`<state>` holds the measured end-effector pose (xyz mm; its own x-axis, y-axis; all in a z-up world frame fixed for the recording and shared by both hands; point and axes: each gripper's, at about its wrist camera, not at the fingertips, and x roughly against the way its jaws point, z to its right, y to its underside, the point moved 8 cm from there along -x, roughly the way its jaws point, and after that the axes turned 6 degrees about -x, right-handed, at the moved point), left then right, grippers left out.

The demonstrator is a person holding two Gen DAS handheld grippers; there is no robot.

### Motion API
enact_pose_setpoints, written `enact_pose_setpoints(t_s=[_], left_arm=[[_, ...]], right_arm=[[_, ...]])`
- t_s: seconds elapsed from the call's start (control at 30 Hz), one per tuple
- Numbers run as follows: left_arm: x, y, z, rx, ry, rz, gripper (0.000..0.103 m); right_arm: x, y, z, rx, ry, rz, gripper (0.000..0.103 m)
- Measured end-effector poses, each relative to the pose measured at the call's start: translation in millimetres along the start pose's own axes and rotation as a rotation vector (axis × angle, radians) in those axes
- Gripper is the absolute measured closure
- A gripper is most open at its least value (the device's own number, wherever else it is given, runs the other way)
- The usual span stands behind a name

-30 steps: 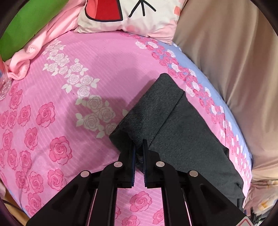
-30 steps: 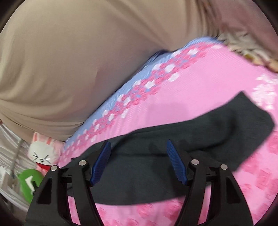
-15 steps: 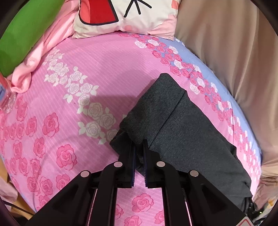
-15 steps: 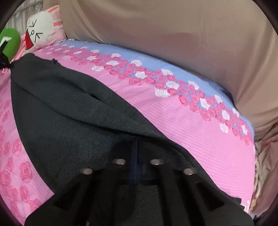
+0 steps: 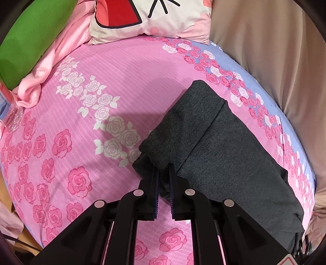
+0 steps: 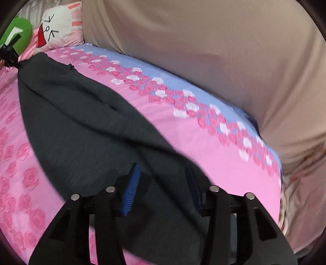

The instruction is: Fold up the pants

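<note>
Dark grey pants (image 5: 220,142) lie folded lengthwise on the pink rose bedsheet (image 5: 71,132), running from the middle to the right edge. My left gripper (image 5: 163,177) is shut on the near corner of their cuffed end, with fabric pinched between the pads. In the right wrist view the pants (image 6: 81,114) stretch away to the far left. My right gripper (image 6: 163,169) is over their near end. Its jaws are opening; cloth lies between the blue pads (image 6: 130,189), which stand apart from it.
At the head of the bed sit a cartoon-face pillow (image 5: 154,18), a green cushion (image 5: 30,36) and a crumpled pink cloth (image 5: 57,59). A clear plastic bottle (image 5: 8,110) lies at the left edge. A beige drape (image 5: 275,61) borders the bed's right side.
The right gripper swung round over the pants' other end, closed half a second ago, and now stands wide apart again. The left gripper kept its pinch and hardly moved.
</note>
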<state>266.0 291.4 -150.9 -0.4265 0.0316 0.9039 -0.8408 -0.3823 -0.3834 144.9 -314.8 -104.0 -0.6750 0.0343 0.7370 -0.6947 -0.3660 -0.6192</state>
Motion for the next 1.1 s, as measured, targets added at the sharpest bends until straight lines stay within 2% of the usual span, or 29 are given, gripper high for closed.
enact_pose_setpoints(t_s=[0.07, 0.1, 0.13, 0.23, 0.3, 0.37, 0.4, 0.47, 0.5, 0.53, 0.57, 0.6, 0.67, 0.73, 0.83, 0.9, 0.97, 1.03, 1.07, 1.1], left_arm=[[0, -1, 1, -0.003, -0.002, -0.004, 0.095], [0, -1, 1, -0.006, -0.005, -0.004, 0.095], [0, -2, 1, -0.013, -0.009, -0.009, 0.095], [3, -5, 2, -0.023, -0.007, -0.008, 0.094], [4, -5, 1, -0.023, 0.003, -0.005, 0.094], [0, -3, -3, -0.019, 0.002, -0.007, 0.093], [-2, -1, -4, -0.019, -0.003, -0.008, 0.092], [-8, 1, -5, -0.02, -0.013, -0.013, 0.091], [-8, 1, -5, -0.021, -0.016, -0.01, 0.09], [-6, 1, -4, -0.021, -0.017, -0.005, 0.09], [-4, 2, -2, -0.023, -0.013, -0.003, 0.09], [-2, 3, -2, -0.024, -0.011, -0.003, 0.089], [6, 8, 0, -0.029, -0.012, 0.0, 0.088], [12, 12, 0, -0.027, -0.013, 0.006, 0.088], [20, 21, 3, 0.023, 0.038, 0.009, 0.088], [24, 28, 14, 0.04, 0.086, 0.012, 0.088], [33, 38, 32, 0.01, 0.101, 0.028, 0.088], [44, 49, 52, -0.048, 0.096, 0.054, 0.088], [50, 54, 65, -0.084, 0.101, 0.065, 0.084], [54, 59, 75, -0.105, 0.108, 0.073, 0.083]], right_arm=[[-23, -5, -2, 0.048, -0.013, -0.047, 0.048], [-33, -6, -6, 0.062, -0.06, -0.083, 0.083], [-32, -7, -9, 0.06, -0.074, -0.09, 0.1], [12, -14, -19, 0.057, -0.11, 0.025, 0.099], [53, -2, -28, 0.037, -0.148, 0.091, 0.1], [67, 26, -39, 0.024, -0.193, 0.074, 0.099], [64, 48, -43, 0.002, -0.209, 0.035, 0.099], [46, 81, -41, -0.043, -0.143, -0.053, 0.091], [46, 94, -34, -0.093, -0.112, -0.06, 0.09], [55, 98, -28, -0.16, -0.128, -0.033, 0.089], [67, 102, -18, -0.239, -0.13, -0.007, 0.076], [86, 109, 1, -0.348, -0.097, 0.041, 0.057], [123, 125, 37, -0.542, -0.068, 0.144, 0.042], [139, 140, 72, -0.738, -0.074, 0.172, 0.042], [138, 159, 119, -1.068, -0.161, 0.162, 0.04], [124, 152, 136, -1.167, -0.223, 0.163, 0.04], [111, 136, 138, -1.138, -0.195, 0.132, 0.04], [88, 114, 129, -1.09, -0.2, 0.067, 0.042], [76, 111, 123, -1.074, -0.2, 0.032, 0.043], [56, 104, 118, -1.056, -0.162, -0.026, 0.043]])
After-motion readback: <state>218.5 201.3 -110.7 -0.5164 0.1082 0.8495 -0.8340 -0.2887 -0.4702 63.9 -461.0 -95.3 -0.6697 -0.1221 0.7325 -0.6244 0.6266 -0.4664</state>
